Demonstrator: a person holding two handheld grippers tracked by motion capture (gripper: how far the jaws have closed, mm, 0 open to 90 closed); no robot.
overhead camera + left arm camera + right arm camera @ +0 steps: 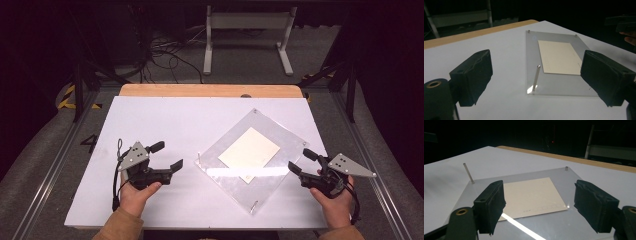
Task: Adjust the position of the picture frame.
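Observation:
A clear acrylic plate lies turned like a diamond on the white table, with a cream card under or on its middle. Thin metal pins stand at its corners; one tall pin rises at the near-left corner. My left gripper rests left of the plate, open, its jaws wide apart with nothing between them. My right gripper sits at the plate's right corner, open too, looking across the card. Each is held by a hand at the table's near edge.
The white board covers a wooden tabletop whose far strip shows. Beyond the table stand a white metal frame and cables on the floor. Metal rails run along both sides of the table.

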